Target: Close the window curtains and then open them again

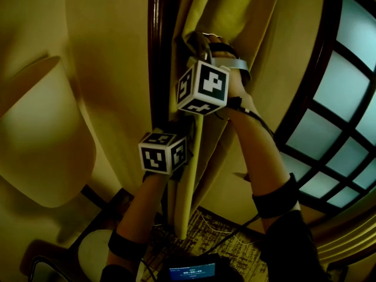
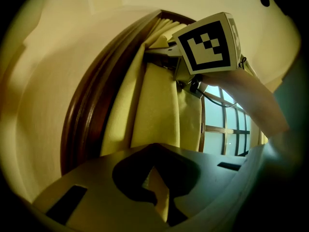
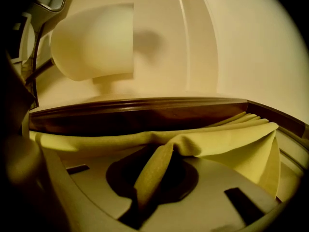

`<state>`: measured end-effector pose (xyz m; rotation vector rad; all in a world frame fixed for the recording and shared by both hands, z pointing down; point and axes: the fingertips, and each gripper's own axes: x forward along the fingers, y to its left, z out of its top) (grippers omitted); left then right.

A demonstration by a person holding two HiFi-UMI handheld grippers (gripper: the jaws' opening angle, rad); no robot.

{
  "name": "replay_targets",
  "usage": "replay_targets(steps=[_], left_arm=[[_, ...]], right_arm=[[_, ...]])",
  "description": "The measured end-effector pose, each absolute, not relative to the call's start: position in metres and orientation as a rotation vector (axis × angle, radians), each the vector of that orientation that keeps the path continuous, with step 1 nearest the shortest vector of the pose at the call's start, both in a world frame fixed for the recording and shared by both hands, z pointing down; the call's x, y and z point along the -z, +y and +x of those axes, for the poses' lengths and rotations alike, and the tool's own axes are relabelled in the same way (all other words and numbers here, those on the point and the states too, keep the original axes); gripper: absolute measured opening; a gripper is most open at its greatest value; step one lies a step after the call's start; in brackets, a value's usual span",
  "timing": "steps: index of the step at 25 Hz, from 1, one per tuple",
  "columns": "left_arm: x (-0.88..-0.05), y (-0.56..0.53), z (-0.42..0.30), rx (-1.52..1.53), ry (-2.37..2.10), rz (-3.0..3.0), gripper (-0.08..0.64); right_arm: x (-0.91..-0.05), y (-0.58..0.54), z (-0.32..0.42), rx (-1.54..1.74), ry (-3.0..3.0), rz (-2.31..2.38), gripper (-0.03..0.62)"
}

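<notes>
Head view: yellow curtain [image 1: 191,181] bunched into folds, pinched tight by left gripper [image 2: 157,197] and right gripper [image 3: 149,187].

Free room lies toward the window [image 1: 346,93]; the wooden frame [image 1: 157,51] walls in the curtain [image 1: 194,187].

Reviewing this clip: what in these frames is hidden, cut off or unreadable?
Head view: where the curtain hangs from, cut off by the top edge.
Head view: jaws of the left gripper and right gripper, behind their marker cubes.
Head view: print on the small screen, too small.
Head and left gripper views: what lies beyond the window, its panes being frosted.
</notes>
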<state>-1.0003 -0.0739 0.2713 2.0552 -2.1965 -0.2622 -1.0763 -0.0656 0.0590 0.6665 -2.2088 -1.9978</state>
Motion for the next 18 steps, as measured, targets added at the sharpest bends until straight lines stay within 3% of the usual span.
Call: replay_targets(steps=[13,18], left_arm=[[-0.278,-0.060,-1.005,0.297,-2.152,2.087,0.000],[-0.272,-0.060,-0.987,0.268,-2.183,2.097,0.000]], right_arm=[[-0.061,-0.044,-1.076,1.952,-2.238,0.723,0.044],[-0.053,-0.051,-1.050,1.937,-2.338,0.807,0.075]])
